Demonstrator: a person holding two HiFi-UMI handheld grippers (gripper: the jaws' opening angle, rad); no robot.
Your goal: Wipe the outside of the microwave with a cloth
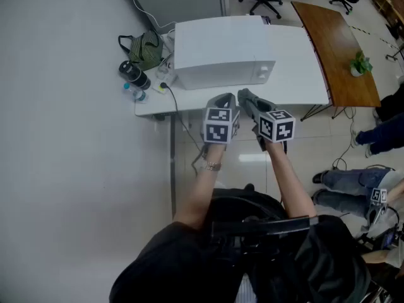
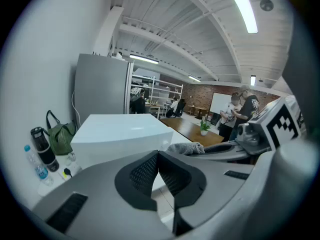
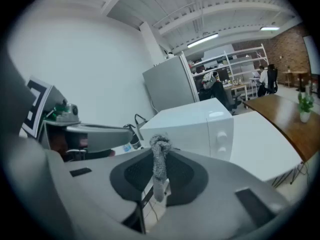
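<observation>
A white microwave (image 1: pixel 222 50) stands on a white table (image 1: pixel 297 74), its door and two knobs facing me; it also shows as the white microwave (image 2: pixel 120 134) and the white microwave (image 3: pixel 192 126). My right gripper (image 3: pixel 159 171) is shut on a grey cloth (image 3: pixel 160 164), which sticks up bunched between the jaws. In the head view the right gripper (image 1: pixel 247 100) hangs just in front of the table's near edge, short of the microwave. My left gripper (image 2: pixel 157 171) is shut with nothing in it; the left gripper (image 1: pixel 224 101) is held close beside the right one.
A green bag (image 1: pixel 145 48), a dark bottle (image 1: pixel 134 74) and small items lie on the table's left end. A cable (image 1: pixel 183 122) hangs off the front. A wooden table (image 1: pixel 338 49) with a small plant (image 1: pixel 360 63) stands to the right. People stand at the right.
</observation>
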